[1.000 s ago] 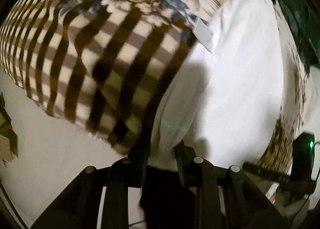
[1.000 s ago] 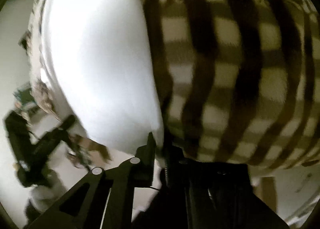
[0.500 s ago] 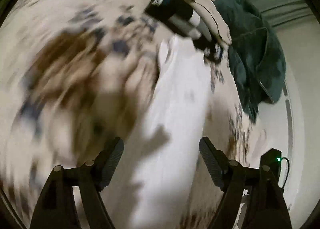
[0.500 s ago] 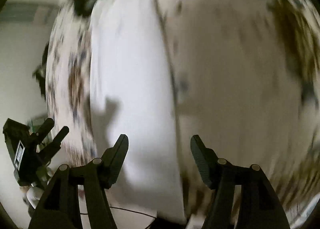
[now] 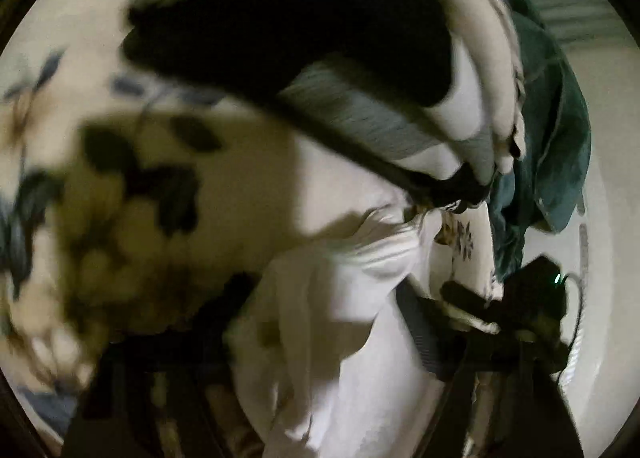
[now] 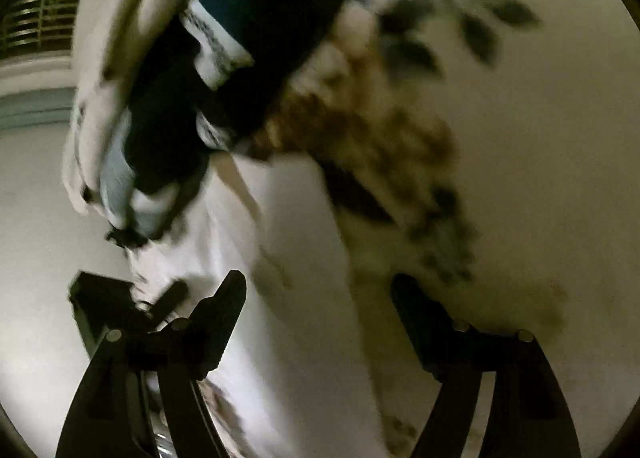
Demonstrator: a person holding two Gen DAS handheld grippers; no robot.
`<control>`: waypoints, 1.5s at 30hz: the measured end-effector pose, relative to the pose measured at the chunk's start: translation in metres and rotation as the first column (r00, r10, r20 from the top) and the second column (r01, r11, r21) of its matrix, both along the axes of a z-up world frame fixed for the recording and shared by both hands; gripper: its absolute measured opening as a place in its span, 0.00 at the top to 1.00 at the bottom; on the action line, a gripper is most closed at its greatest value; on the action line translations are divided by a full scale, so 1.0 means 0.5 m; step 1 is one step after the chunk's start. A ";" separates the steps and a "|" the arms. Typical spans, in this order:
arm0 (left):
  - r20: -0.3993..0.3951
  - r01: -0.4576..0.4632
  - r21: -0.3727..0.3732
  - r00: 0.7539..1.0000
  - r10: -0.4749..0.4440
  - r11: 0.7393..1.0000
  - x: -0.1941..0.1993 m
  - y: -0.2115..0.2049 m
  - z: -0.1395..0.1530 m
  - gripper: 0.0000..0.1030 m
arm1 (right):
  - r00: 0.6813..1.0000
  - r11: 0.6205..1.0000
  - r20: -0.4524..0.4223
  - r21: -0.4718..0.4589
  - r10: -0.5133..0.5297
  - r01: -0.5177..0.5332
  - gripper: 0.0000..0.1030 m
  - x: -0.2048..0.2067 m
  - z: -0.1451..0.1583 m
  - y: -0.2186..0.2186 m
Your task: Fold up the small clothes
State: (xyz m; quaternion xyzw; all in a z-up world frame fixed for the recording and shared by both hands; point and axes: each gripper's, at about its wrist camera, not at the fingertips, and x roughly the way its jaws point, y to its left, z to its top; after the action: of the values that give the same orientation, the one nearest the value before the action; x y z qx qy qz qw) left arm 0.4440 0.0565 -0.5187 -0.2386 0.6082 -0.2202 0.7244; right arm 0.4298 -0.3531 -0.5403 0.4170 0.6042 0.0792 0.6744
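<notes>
White cloth [image 5: 344, 322], with a printed flowery cloth [image 5: 132, 194] around it, is lying spread on the pale surface below both tools.

Left wrist view: the left tongs [image 5: 320, 358] are closing, white cloth bunching up between their blurred dark fingers; whether the pads are pressing it I cannot tell. A dark folded stack [image 5: 304, 18] is sitting beyond, and a green garment [image 5: 552, 106] is lying at the far right, apparently waiting its turn.

Right wrist view: the right tongs [image 6: 316, 318] are opening wide, gripping nothing, hanging over the white cloth [image 6: 288, 258], probably to reach a fresh edge.
</notes>
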 end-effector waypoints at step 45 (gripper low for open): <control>-0.270 -0.143 0.005 0.953 0.139 0.990 -0.488 0.128 0.032 0.38 | 0.997 0.998 -0.062 0.048 0.041 -0.038 0.39 -0.581 0.085 0.072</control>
State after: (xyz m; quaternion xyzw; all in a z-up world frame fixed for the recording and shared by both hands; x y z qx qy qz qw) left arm 0.2002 0.1206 -0.5025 -0.3146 0.6807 -0.1379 0.6470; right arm 0.1395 -0.3170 -0.4980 0.4230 0.6313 0.0933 0.6433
